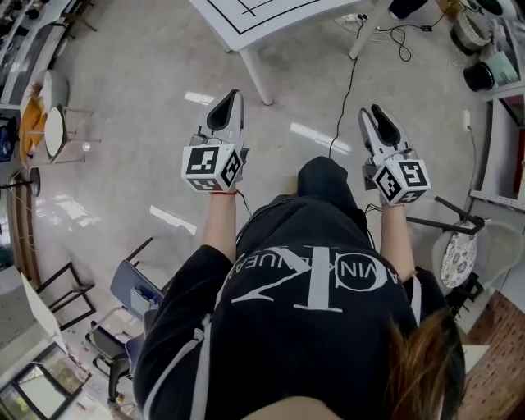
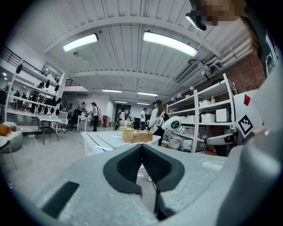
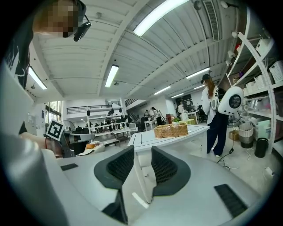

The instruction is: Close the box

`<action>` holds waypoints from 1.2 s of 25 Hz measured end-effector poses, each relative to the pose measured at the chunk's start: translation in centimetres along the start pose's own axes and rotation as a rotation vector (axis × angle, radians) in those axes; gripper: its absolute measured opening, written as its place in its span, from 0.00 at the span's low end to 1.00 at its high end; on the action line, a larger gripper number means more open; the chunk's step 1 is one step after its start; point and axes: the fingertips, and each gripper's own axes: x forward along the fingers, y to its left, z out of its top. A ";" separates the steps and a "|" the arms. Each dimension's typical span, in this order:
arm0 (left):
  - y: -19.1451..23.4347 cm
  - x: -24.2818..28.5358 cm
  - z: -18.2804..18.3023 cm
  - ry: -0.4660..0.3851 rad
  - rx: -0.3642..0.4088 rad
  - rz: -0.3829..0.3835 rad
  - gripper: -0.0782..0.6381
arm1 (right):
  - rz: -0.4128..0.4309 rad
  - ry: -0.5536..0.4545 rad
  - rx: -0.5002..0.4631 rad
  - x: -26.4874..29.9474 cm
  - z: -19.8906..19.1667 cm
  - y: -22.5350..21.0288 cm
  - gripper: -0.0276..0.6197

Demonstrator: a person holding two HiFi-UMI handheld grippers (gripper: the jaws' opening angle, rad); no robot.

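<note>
A woven wicker box (image 2: 137, 135) stands on a white table (image 2: 106, 140) some way ahead of me; the right gripper view shows the same box (image 3: 170, 130) near the far end of that table (image 3: 150, 140). In the head view only a corner of the table (image 1: 246, 25) shows, and the box is out of sight. My left gripper (image 1: 232, 97) is held out over the floor, its pads touching with nothing between them (image 2: 142, 146). My right gripper (image 1: 369, 111) is level beside it, and a clear gap (image 3: 142, 149) separates its pads, which hold nothing.
A person in white (image 3: 212, 114) stands by the table's right end, and others stand further back. Shelving racks (image 2: 208, 119) line the right side. A cable (image 1: 349, 90) runs across the floor ahead. Chairs (image 1: 131, 287) and a round stool (image 1: 53, 131) are at my left.
</note>
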 end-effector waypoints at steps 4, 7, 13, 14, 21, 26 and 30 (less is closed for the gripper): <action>0.6 0.7 -0.5 0.005 -0.020 0.002 0.12 | -0.017 0.018 0.006 0.5 -0.2 -1.0 0.23; 1.2 1.2 -1.5 0.024 -0.037 0.012 0.12 | -0.015 0.032 0.002 1.4 -0.1 -1.6 0.23; 4.5 3.6 -1.9 0.044 -0.052 0.068 0.12 | 0.017 0.055 0.014 6.1 -0.2 -2.9 0.24; 5.1 4.2 -1.8 0.049 -0.052 0.074 0.12 | 0.024 0.057 0.018 7.1 -0.1 -3.1 0.24; 8.7 9.7 0.1 0.048 -0.045 0.101 0.12 | 0.069 0.059 0.012 14.3 2.0 -5.1 0.24; 9.9 14.3 2.0 0.027 -0.028 0.092 0.12 | 0.075 0.046 0.007 18.0 3.6 -7.5 0.25; 10.7 17.4 3.7 0.013 -0.012 0.089 0.12 | 0.081 0.037 0.002 20.4 4.8 -9.1 0.25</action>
